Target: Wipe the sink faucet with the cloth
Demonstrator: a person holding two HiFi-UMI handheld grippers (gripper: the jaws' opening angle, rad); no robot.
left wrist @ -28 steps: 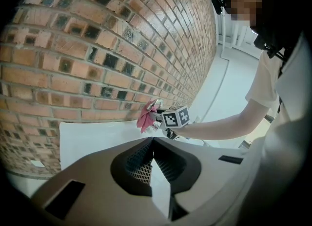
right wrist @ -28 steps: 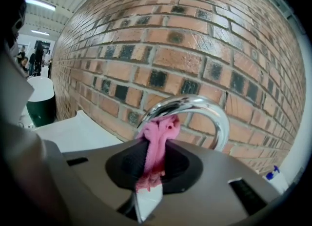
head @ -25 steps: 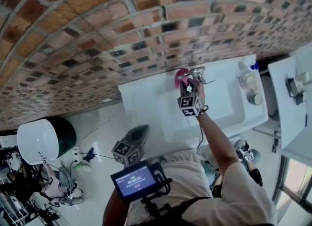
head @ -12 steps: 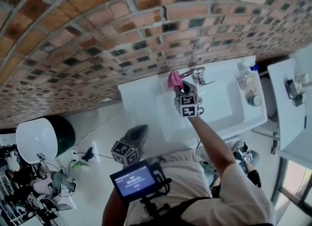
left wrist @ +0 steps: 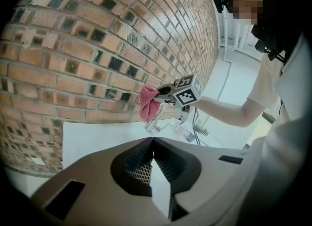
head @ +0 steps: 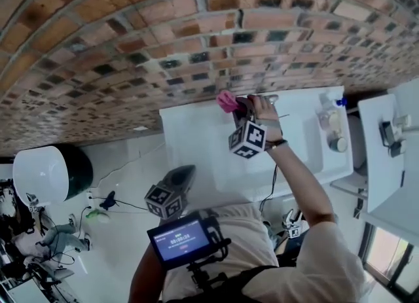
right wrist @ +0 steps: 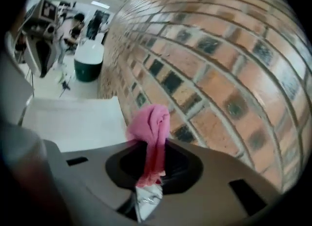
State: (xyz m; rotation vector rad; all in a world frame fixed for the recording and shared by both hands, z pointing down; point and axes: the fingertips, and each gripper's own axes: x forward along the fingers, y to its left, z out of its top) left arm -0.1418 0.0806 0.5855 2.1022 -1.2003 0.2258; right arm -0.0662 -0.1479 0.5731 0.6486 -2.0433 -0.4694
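Note:
My right gripper [head: 234, 104] is shut on a pink cloth [head: 226, 101], held up by the brick wall at the back of the white sink [head: 196, 144]. The same pink cloth [right wrist: 150, 128] bunches out between the jaws in the right gripper view, facing the bricks. From the left gripper view the cloth [left wrist: 147, 102] hangs just above the chrome faucet [left wrist: 155, 122]. The faucet [head: 270, 101] is mostly hidden behind the person's hand in the head view. My left gripper [head: 177, 184] hangs low in front of the sink, jaws shut on nothing.
A brick wall [head: 163, 46] rises behind the sink. Bottles and jars [head: 330, 122] stand on the sink's right end. A white and green bin [head: 46, 174] sits on the floor to the left. A white cabinet [head: 393, 151] is at the right.
My right gripper has moved left and up with the pink cloth, off the faucet toward the wall. The left gripper has stayed low.

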